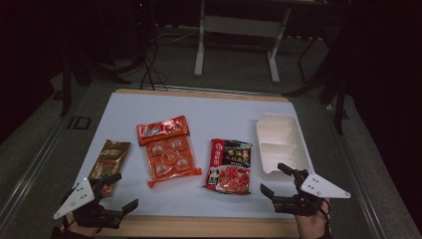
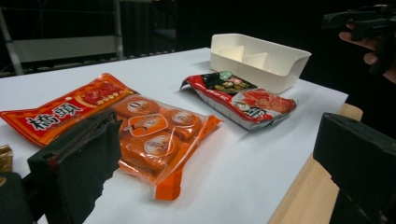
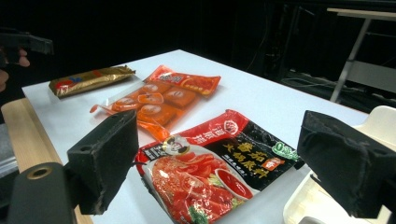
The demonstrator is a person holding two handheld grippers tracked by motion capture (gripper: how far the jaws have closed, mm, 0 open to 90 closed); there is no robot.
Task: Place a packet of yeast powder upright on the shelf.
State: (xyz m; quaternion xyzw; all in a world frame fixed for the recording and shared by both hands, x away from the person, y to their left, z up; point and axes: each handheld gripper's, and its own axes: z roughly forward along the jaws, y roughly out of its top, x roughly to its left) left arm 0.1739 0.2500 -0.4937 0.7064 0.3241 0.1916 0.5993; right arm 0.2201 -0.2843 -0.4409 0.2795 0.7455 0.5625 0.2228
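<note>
The red-and-black soup-base packet lies flat on the white tabletop, right in front of my right gripper and just beside the near end of the white divided tray, which stands apart from it at the right. My right jaws are spread wide with nothing between them, hovering near the packet's near corner; in the right gripper view the packet sits squarely in the gap I look through. My left gripper hangs at the near left edge, its jaws likewise spread and empty, close to the gold packet. Between the two lie the orange bag of small tubs and the red sachet, the sachet touching the bag's far end. I judge the job is loading packets into the tray, starting with the one nearest it. To do that well I should come down on the packet's edge, not its slick flat face, pinch a seam firmly, lift it clear of the tray wall, and lower it in without dragging the neighbours.
</note>
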